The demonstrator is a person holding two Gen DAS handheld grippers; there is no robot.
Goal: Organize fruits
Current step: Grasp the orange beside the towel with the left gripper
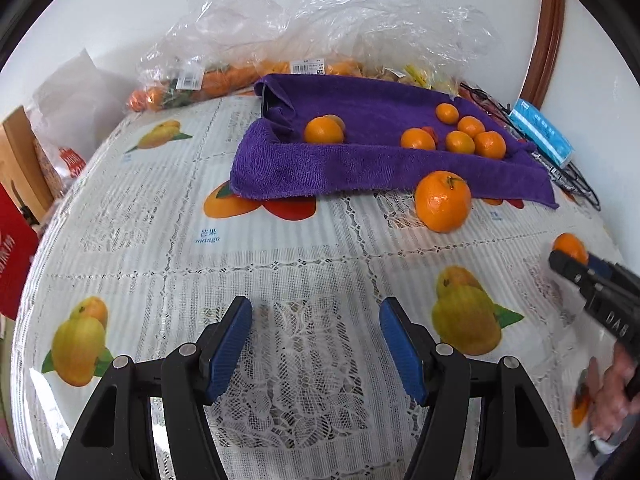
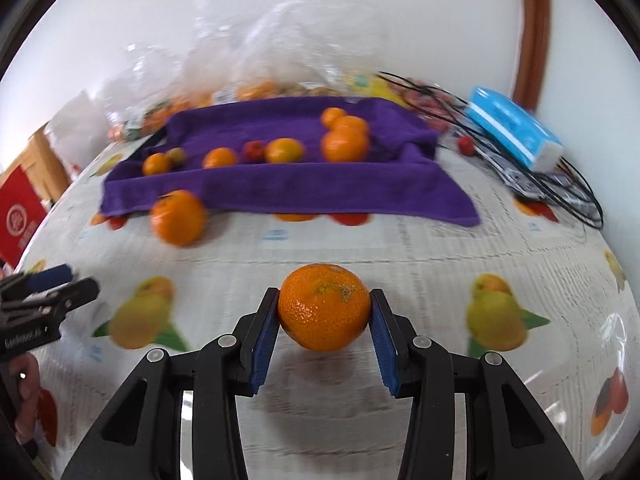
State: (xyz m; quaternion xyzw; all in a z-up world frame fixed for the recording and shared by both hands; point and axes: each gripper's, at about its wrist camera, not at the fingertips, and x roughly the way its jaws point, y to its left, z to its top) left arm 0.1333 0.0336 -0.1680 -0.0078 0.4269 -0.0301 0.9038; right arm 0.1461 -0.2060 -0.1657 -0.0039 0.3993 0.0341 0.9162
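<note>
Mandarins: roughly seven already sit on the purple towel [image 1: 360, 160], which looks draped over a tray at the back of the table [image 1: 280, 248] — two at its left, a cluster at its right. Two left, as far as I can see. One mandarin [image 2: 324, 312] is clenched between the right gripper [image 2: 325, 316] fingers, just above the tablecloth, well short of the towel. Another, bigger orange [image 1: 443, 201] lies loose on the table right at the towel's front edge. Left gripper [image 1: 316, 344] fingers are apart, nothing between them, hovering over bare tablecloth. More fruit is bagged in plastic [image 1: 248, 72] behind; can't tell if that counts. Call it mostly done.
</note>
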